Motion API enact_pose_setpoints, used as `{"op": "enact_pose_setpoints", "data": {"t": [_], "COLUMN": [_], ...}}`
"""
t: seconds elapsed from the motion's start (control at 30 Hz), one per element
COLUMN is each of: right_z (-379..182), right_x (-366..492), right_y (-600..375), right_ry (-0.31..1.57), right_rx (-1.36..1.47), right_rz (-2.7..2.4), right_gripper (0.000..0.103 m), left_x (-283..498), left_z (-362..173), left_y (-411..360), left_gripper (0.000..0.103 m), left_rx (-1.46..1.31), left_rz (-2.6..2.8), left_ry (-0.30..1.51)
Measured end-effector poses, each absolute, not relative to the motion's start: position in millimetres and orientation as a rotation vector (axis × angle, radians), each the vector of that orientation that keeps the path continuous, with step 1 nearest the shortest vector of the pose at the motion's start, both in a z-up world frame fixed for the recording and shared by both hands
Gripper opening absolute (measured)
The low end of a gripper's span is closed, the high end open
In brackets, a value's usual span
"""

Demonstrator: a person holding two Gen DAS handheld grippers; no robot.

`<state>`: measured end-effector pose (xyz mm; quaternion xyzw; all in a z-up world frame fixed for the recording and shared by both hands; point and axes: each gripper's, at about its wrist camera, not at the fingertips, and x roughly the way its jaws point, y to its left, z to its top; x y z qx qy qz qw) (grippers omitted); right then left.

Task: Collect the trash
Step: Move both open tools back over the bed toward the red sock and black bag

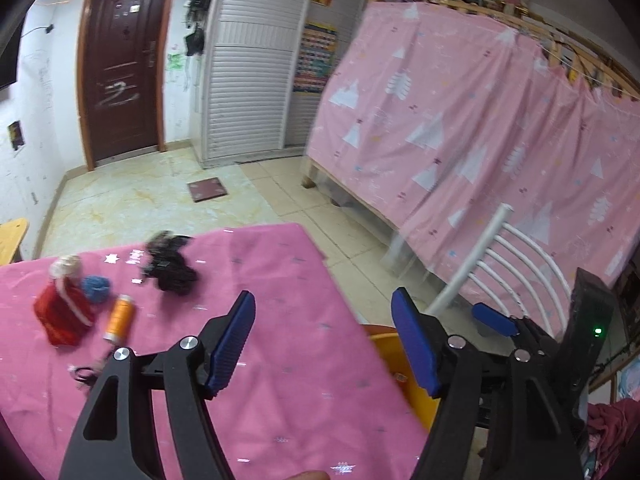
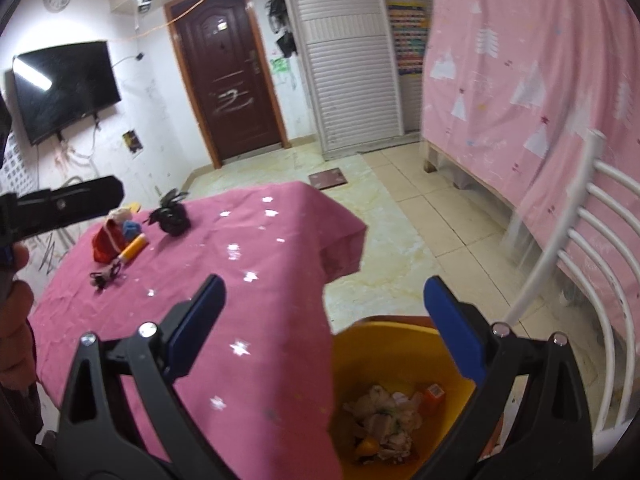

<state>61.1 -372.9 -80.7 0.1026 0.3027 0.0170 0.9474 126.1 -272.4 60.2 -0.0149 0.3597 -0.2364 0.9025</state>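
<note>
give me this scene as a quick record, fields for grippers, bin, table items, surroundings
left hand-held gripper: jaws opening, nothing between them, over the table edge
right hand-held gripper: open, empty, above the bin
bin: yellow, beside the table, holds crumpled paper and scraps
table: pink star-print cloth
table items: red knitted doll, blue yarn ball, orange tube, black hair clip, black cable
surroundings: white chair, pink curtain, brown door, wall TV
</note>
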Motion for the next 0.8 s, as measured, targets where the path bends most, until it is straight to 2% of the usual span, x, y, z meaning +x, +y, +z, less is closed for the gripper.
{"op": "enact_pose_setpoints", "data": {"t": [0.4, 0.8], "right_z": [-61.3, -63.1], "right_x": [105.1, 146.0], "right_y": [-290.9, -220.5], "right_ry": [0.634, 0.678], "right_rx": [0.099, 0.016], "right_rz": [0.156, 0.252], "right_gripper": [0.096, 0.096], "left_x": [159.6, 201.0], "left_z": [65.8, 40.1], "left_y": [-166.3, -78.4], "left_gripper": [0.065, 0.066], "left_rx": [-0.07, -0.1], "left_rz": [-0.303, -0.111], "left_ry": [0.714, 0.779]}}
